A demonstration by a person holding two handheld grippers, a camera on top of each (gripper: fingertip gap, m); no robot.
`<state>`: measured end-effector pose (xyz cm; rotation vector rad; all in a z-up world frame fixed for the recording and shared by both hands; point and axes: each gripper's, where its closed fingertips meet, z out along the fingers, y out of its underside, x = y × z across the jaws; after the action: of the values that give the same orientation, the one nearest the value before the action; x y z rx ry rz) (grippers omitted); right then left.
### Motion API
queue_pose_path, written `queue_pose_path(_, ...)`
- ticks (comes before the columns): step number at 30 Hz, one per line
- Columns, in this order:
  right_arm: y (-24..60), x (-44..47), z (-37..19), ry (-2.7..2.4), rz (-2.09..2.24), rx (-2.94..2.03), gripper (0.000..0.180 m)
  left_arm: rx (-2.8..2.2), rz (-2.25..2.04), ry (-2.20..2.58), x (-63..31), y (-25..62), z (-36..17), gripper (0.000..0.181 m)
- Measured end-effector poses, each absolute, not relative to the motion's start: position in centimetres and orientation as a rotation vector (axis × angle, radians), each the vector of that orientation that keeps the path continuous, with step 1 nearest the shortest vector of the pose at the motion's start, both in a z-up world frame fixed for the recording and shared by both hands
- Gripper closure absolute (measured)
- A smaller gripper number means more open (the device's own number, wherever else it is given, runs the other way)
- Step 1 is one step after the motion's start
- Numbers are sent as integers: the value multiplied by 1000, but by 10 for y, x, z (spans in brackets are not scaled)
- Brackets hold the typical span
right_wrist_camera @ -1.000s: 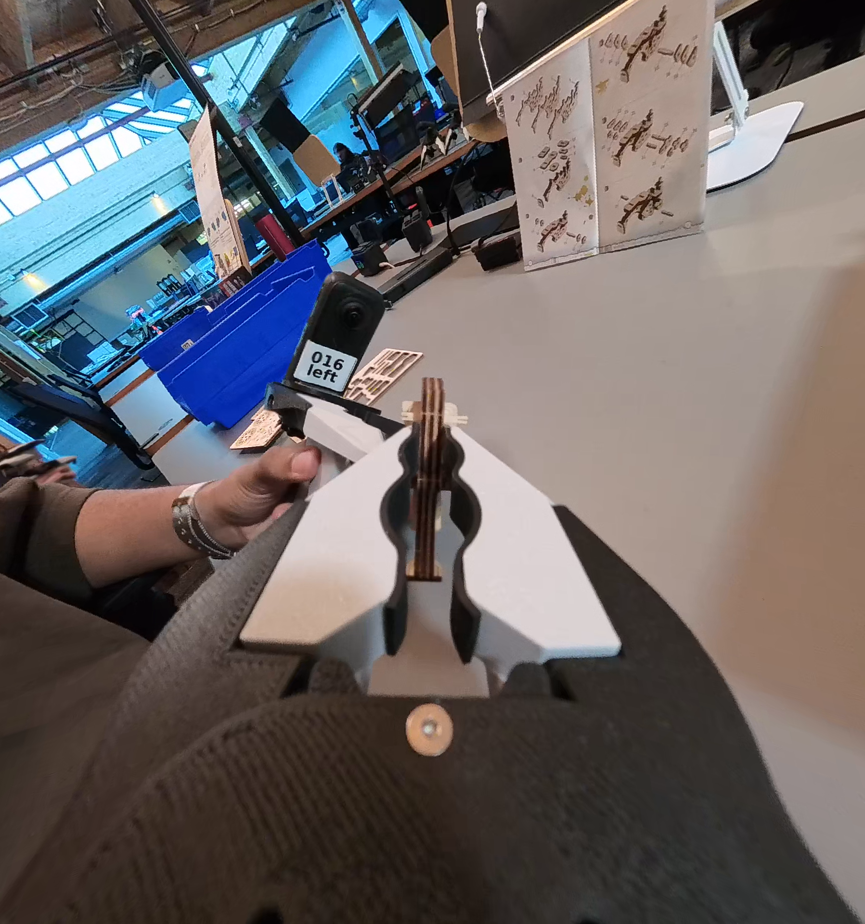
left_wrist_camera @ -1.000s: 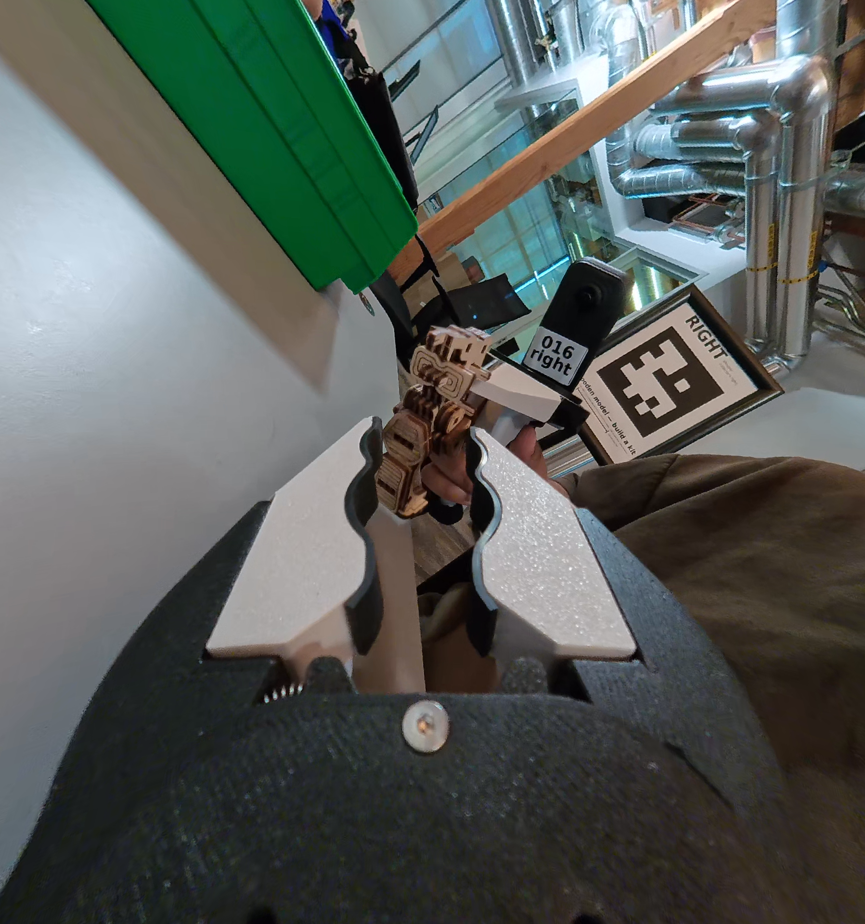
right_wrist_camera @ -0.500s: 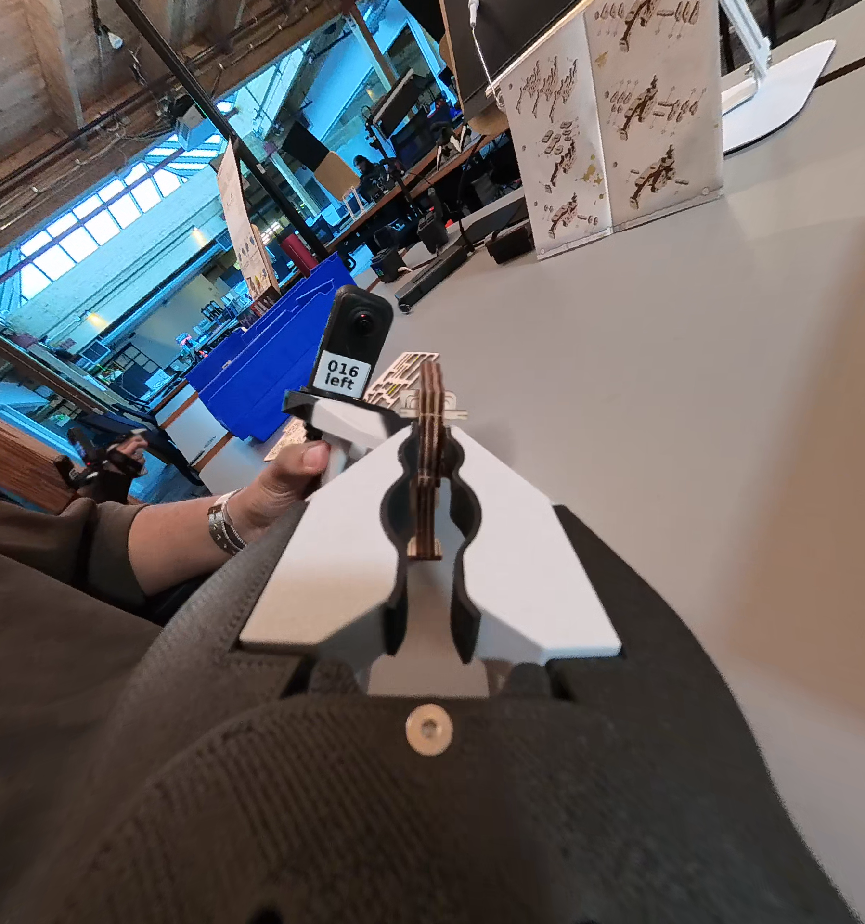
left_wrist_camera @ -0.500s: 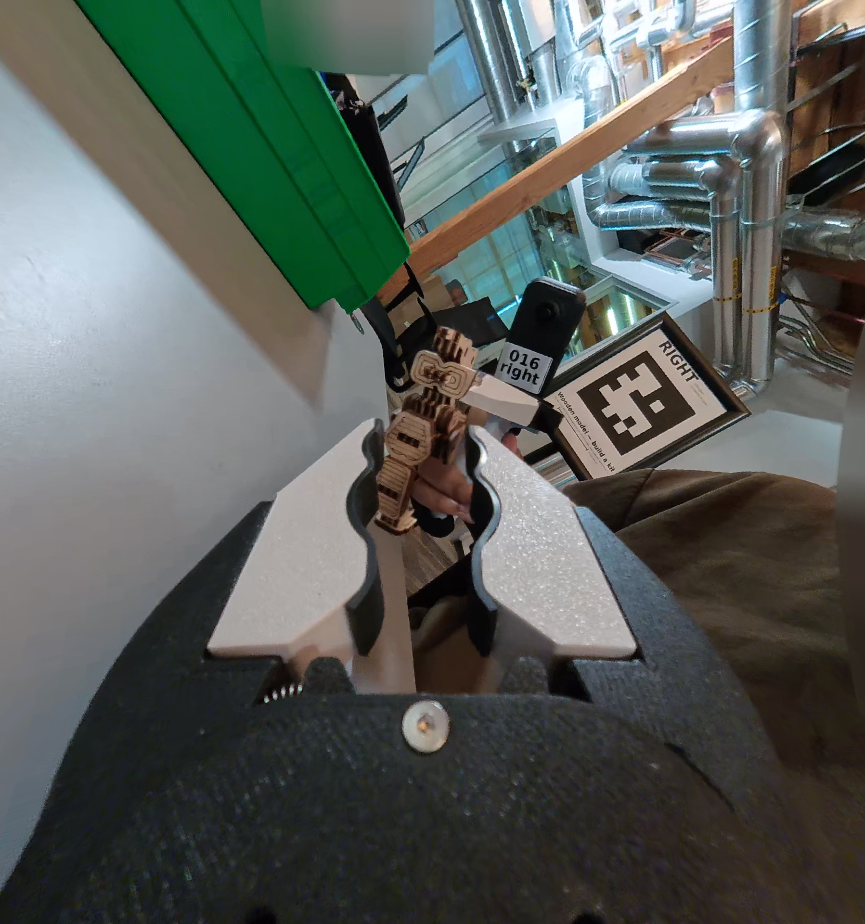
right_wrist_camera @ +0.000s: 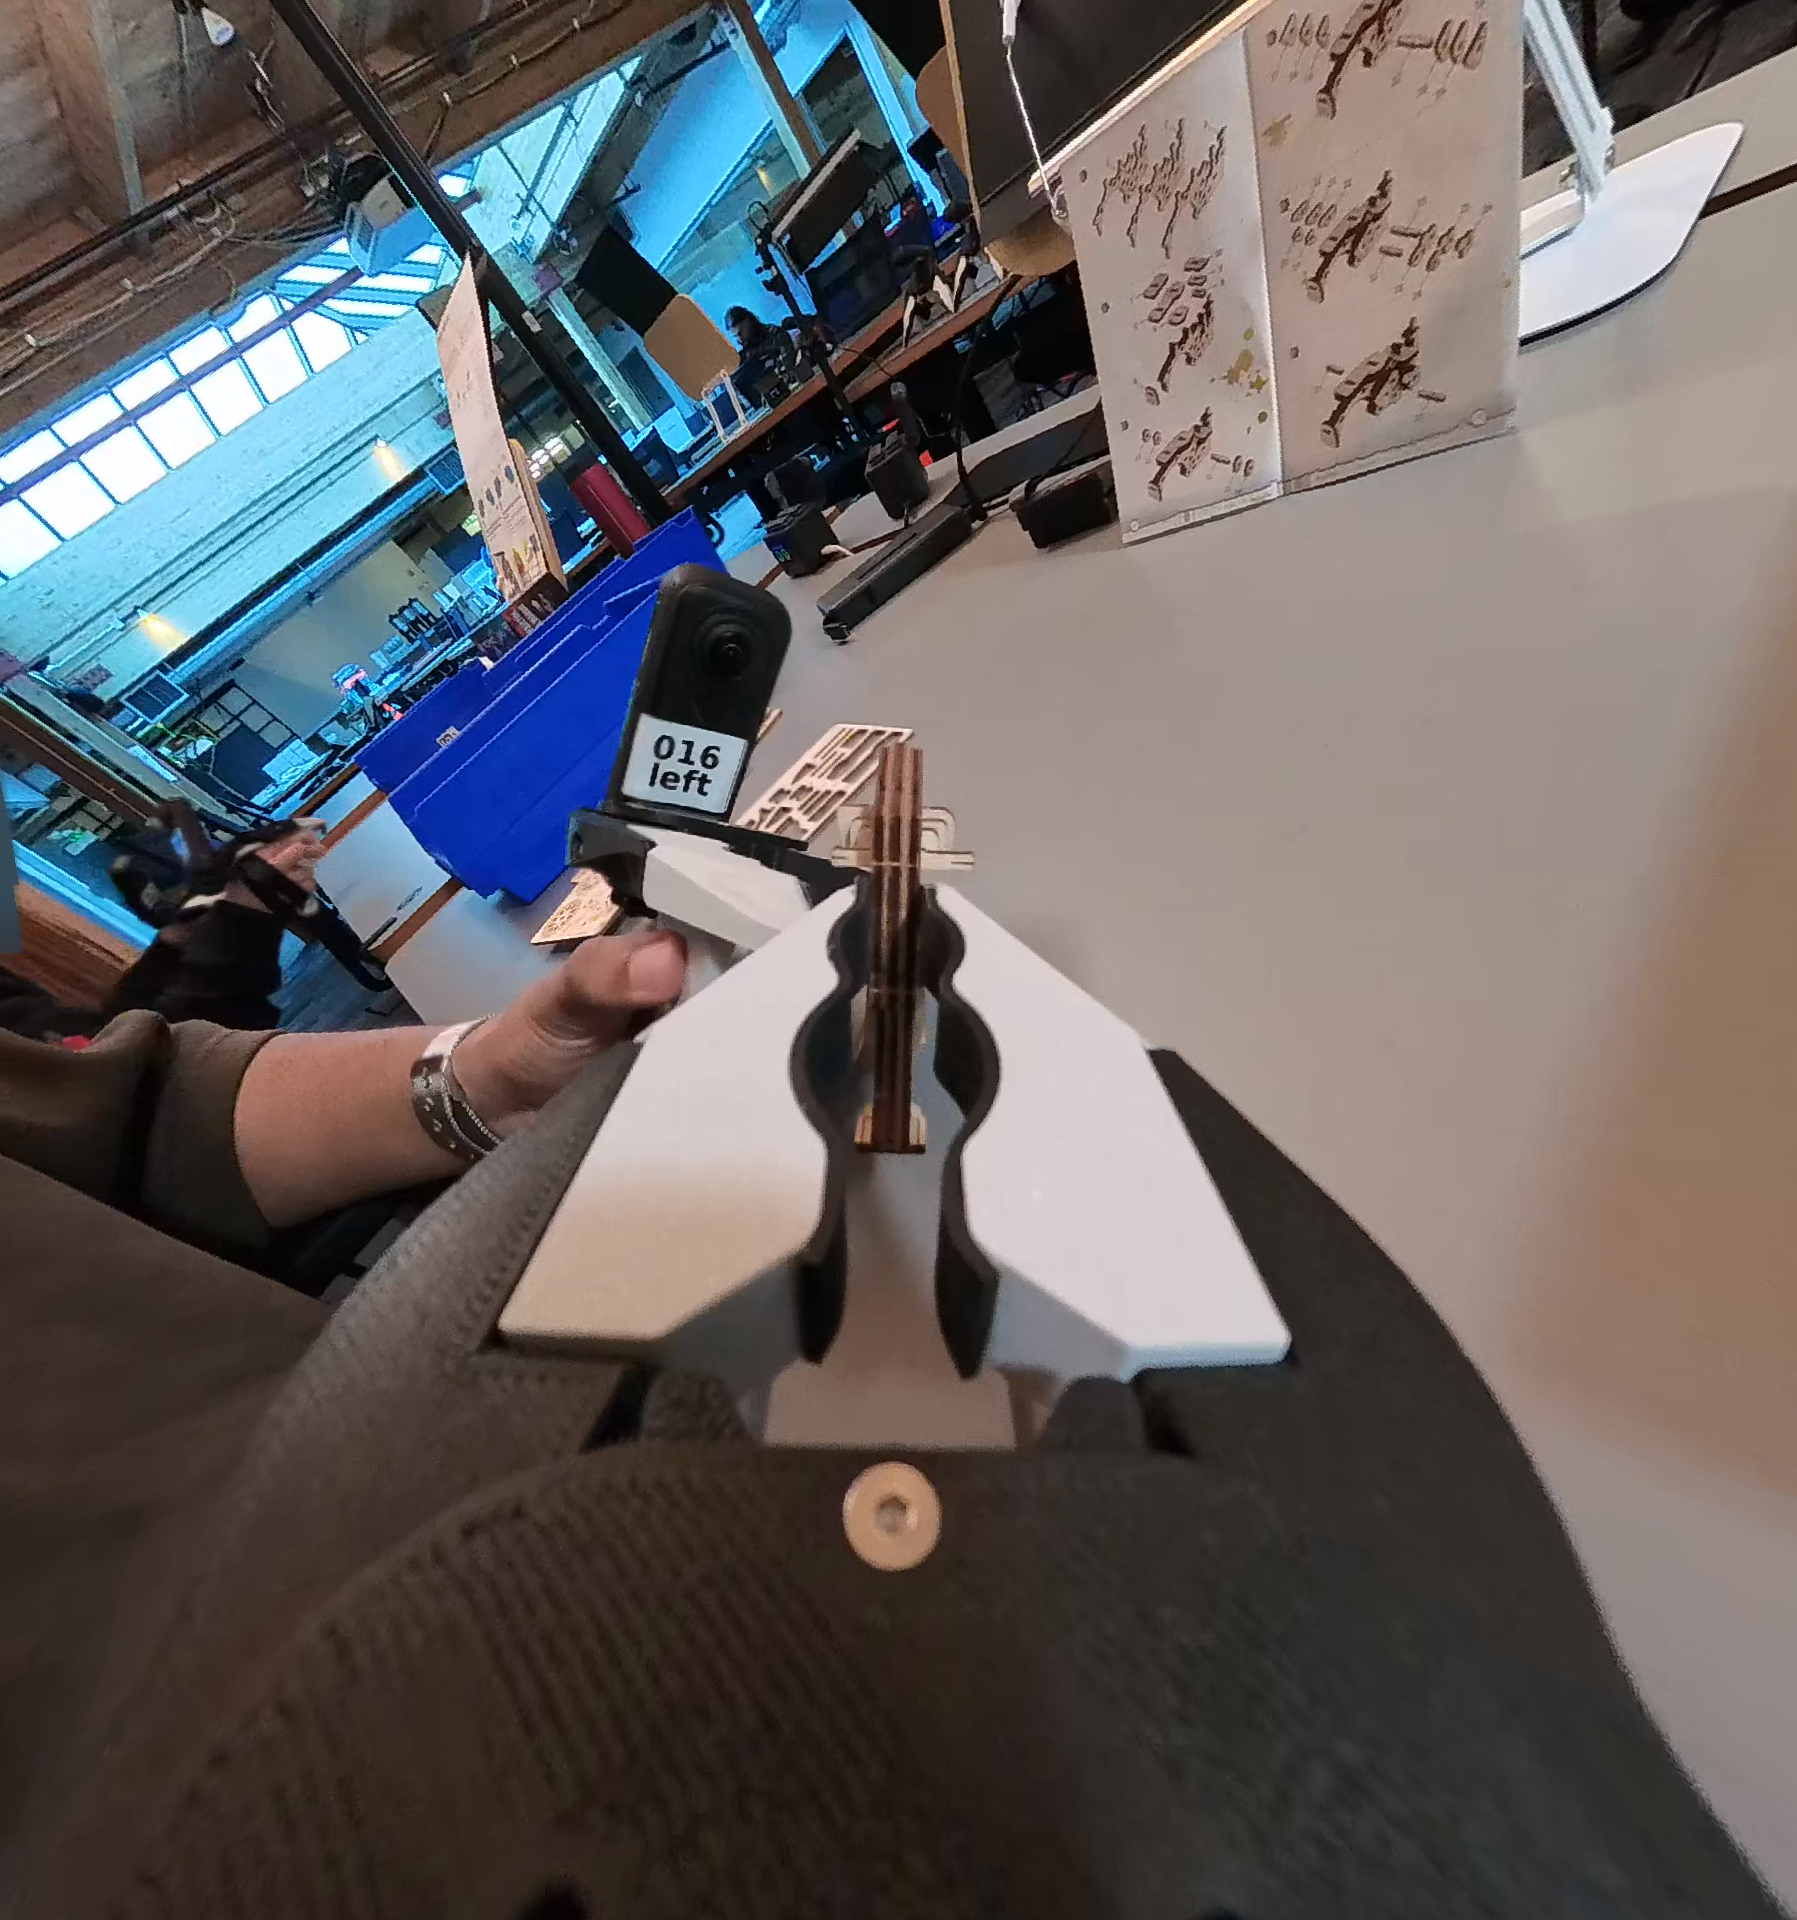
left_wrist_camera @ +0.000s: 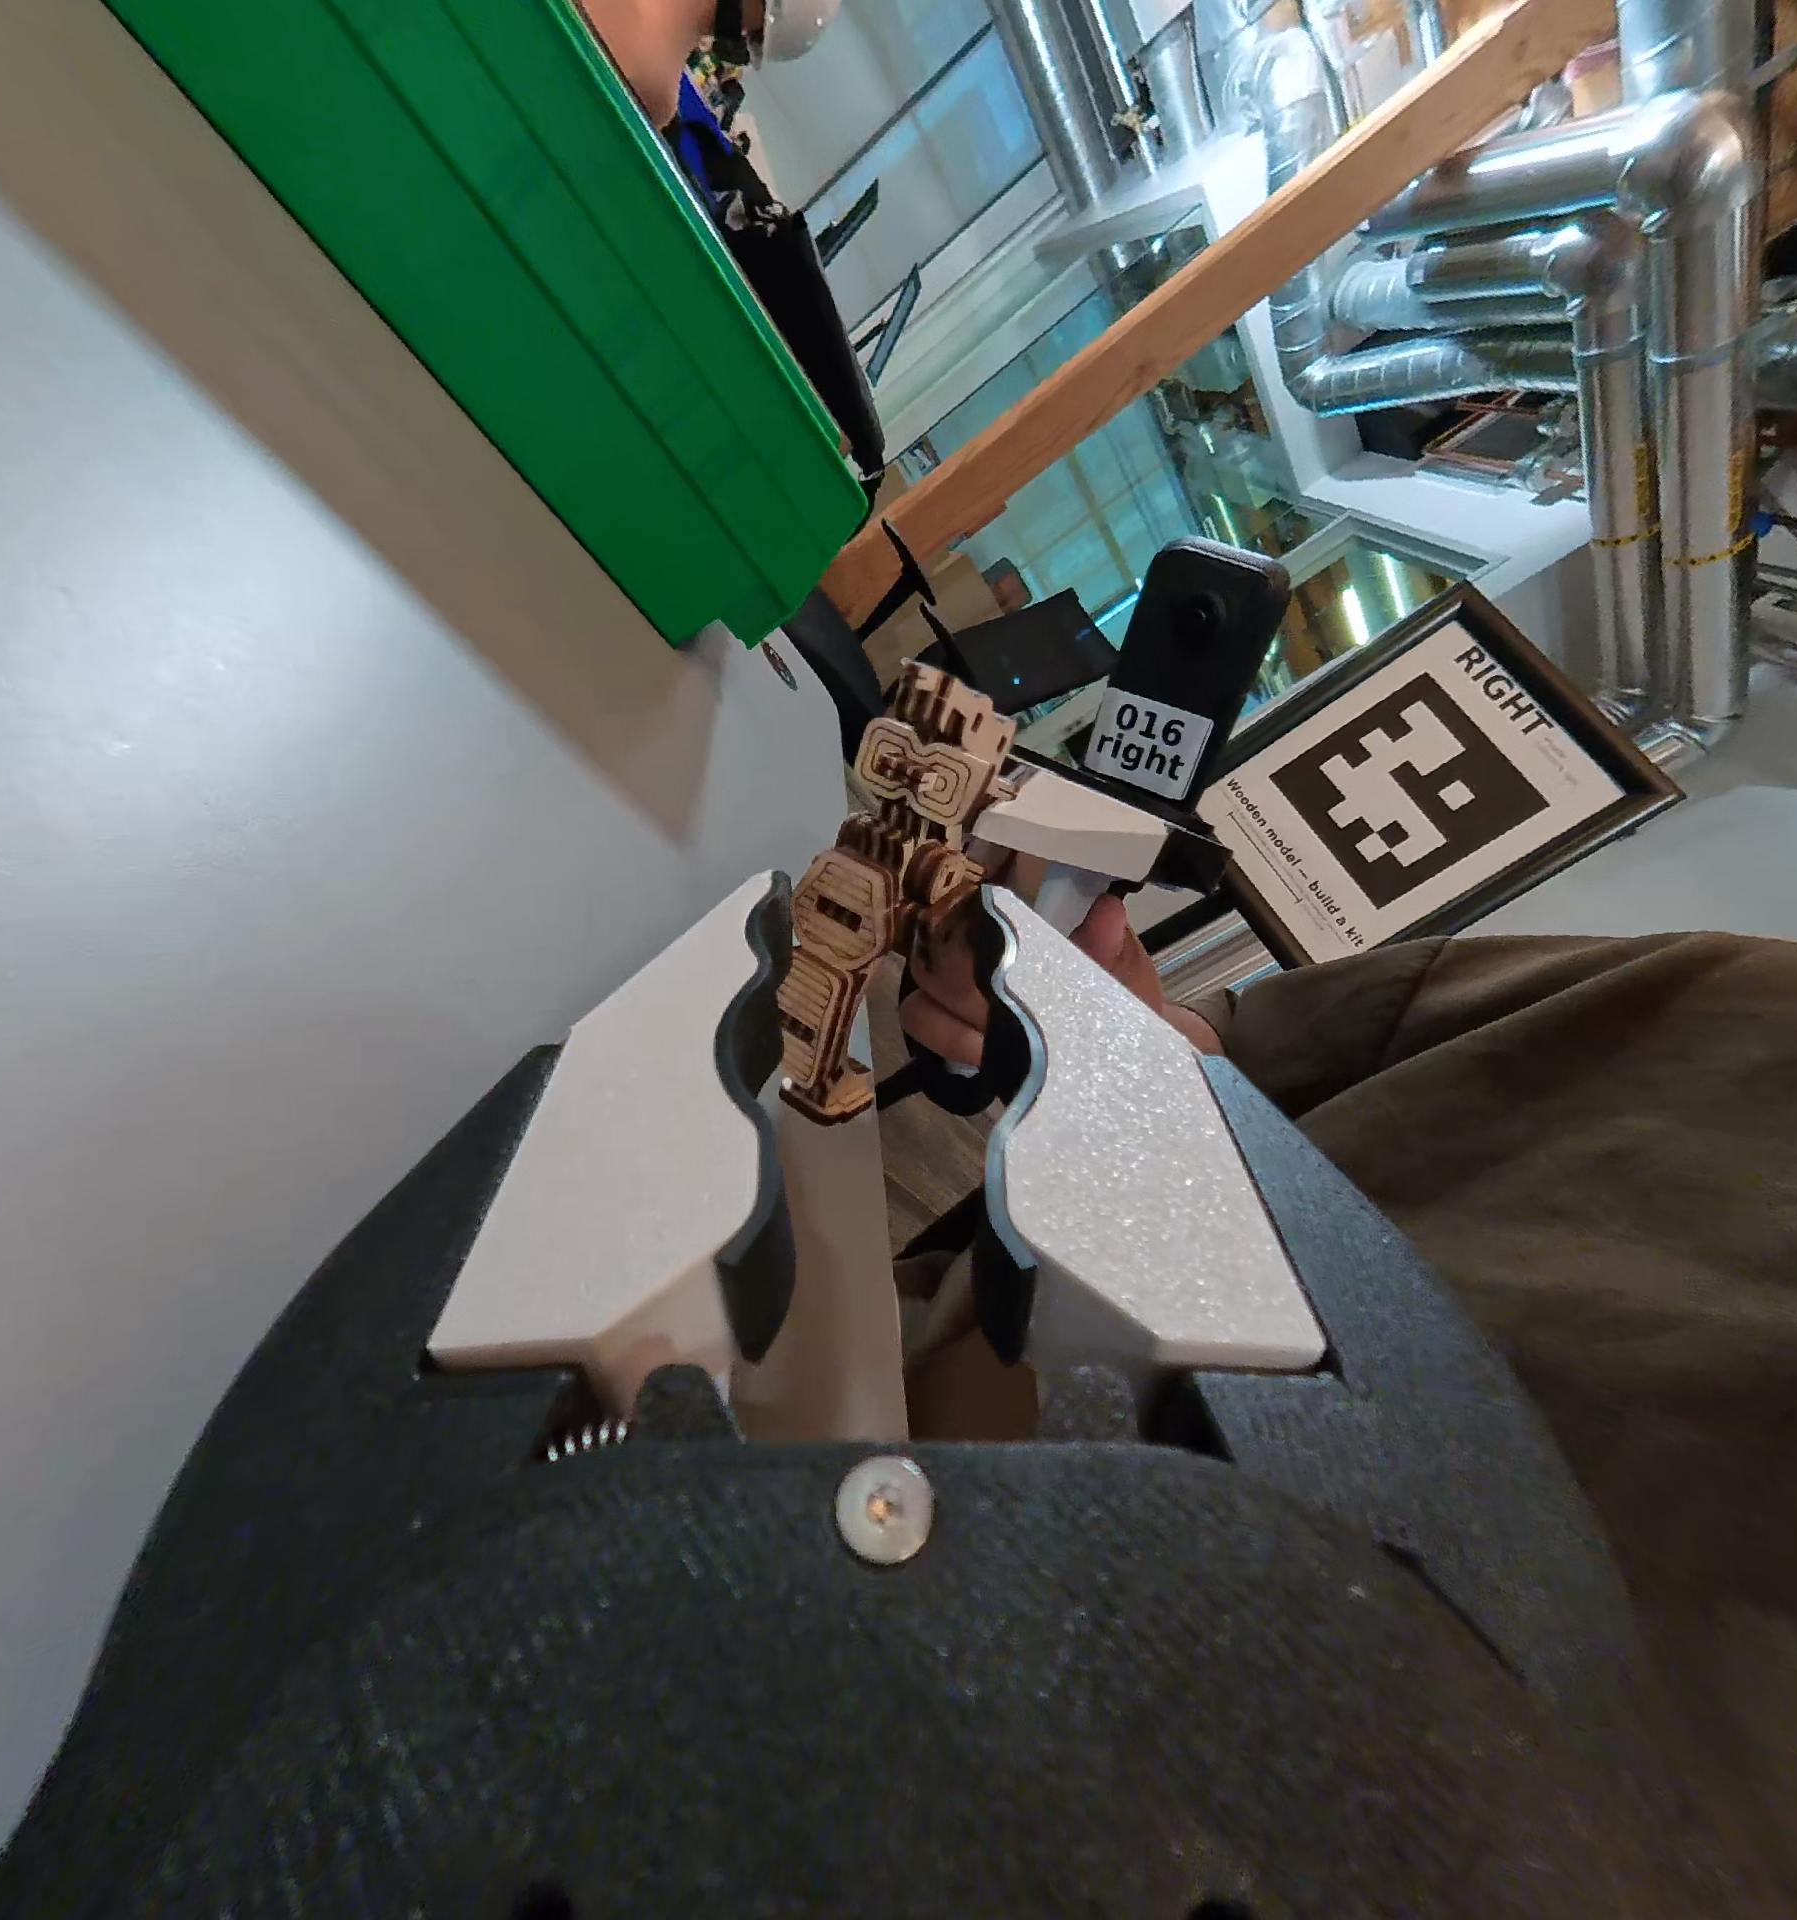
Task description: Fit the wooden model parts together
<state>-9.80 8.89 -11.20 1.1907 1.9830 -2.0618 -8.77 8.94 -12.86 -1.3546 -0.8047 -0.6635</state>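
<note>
The small layered laser-cut wooden figure (right_wrist_camera: 896, 940) is held above the grey table (right_wrist_camera: 1393, 831), clamped edge-on in the right gripper (right_wrist_camera: 894, 997). The left gripper (left_wrist_camera: 878, 1029) gapes, empty, flanking its legs; it should close squarely without twisting.

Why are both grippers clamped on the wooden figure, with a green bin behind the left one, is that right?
Not quite: only the right gripper is shut on the wooden figure. The left wrist view shows the left gripper open, the figure between its fingers. The green bin is there.
</note>
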Motion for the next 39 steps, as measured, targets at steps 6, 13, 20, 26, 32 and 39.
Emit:
queue_pose_path(6,89,-98,-114,2011,-2048,1195,173,-1361,-599,-806,-90,88,-128,151)
queue_pose_path(13,90,-98,-115,2005,-2041,1184,172,-1352,-588,-817,-92,87,-127,152)
queue_pose_path(20,90,-99,-115,2001,-2036,1183,172,-1329,-605,-838,-93,86,-127,152)
queue_pose_path(26,89,-98,-112,1980,-2052,1169,172,-1318,-678,-824,-91,87,-126,151)
queue_pose_path(32,90,-97,-113,1893,-2027,1180,173,-1382,-614,-766,-89,86,-127,151)
queue_pose_path(39,92,-97,-114,1812,-1997,1190,172,-1358,-666,-771,-89,85,-126,154)
